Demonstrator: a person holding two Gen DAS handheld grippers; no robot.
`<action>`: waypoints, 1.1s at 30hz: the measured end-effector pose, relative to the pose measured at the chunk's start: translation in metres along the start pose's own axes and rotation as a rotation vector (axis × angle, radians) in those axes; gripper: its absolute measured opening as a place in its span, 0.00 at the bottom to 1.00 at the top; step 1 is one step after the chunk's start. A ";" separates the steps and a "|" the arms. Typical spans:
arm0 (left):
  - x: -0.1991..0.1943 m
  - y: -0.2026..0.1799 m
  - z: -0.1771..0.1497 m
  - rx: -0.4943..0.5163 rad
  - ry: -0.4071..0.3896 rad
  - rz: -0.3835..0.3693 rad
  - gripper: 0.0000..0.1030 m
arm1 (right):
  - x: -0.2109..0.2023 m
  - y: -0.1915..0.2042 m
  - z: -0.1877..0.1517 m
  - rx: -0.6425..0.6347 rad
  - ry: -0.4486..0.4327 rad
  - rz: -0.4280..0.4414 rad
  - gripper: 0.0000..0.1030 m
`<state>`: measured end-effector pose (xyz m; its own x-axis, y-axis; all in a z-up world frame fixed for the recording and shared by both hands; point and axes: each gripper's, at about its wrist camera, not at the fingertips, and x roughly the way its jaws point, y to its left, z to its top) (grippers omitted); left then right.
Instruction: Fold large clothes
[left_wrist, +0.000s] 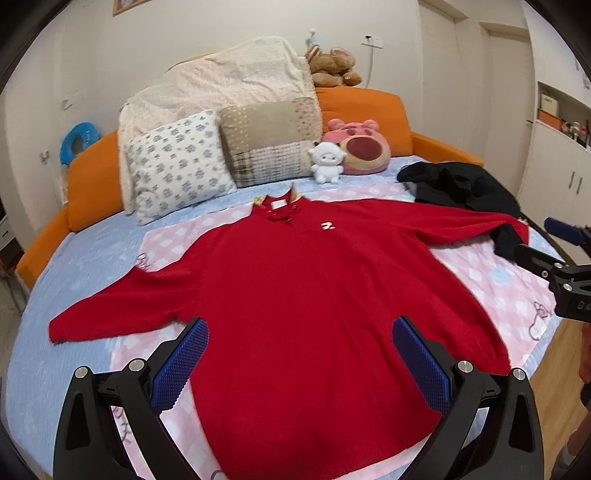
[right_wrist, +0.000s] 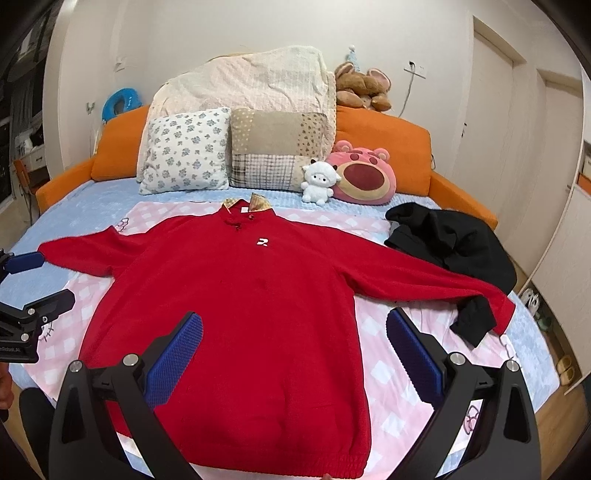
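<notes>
Left wrist view: red sweater flat beneath wide-spread left gripper.

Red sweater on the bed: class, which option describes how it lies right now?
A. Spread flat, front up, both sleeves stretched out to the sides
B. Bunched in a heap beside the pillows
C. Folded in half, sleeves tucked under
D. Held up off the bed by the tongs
A: the red sweater lies flat on the bed with its white logo up and both sleeves out sideways; both tongs are open above it, gripping nothing.
</notes>
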<state>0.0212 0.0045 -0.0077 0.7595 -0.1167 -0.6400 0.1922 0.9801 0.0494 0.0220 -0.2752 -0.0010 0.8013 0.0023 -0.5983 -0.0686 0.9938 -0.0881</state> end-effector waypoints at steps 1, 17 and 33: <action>0.002 -0.002 0.003 0.004 -0.004 -0.022 0.98 | 0.002 -0.008 0.000 0.013 0.000 0.001 0.96; 0.126 -0.129 0.083 0.204 -0.028 -0.139 0.98 | 0.051 -0.208 -0.011 0.199 -0.013 -0.096 0.96; 0.350 -0.221 0.166 0.200 0.068 -0.282 0.98 | 0.144 -0.458 -0.062 0.390 0.113 -0.216 0.96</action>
<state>0.3480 -0.2792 -0.1154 0.6175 -0.3609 -0.6988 0.5117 0.8591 0.0085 0.1315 -0.7372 -0.0963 0.7012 -0.2001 -0.6843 0.3393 0.9378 0.0735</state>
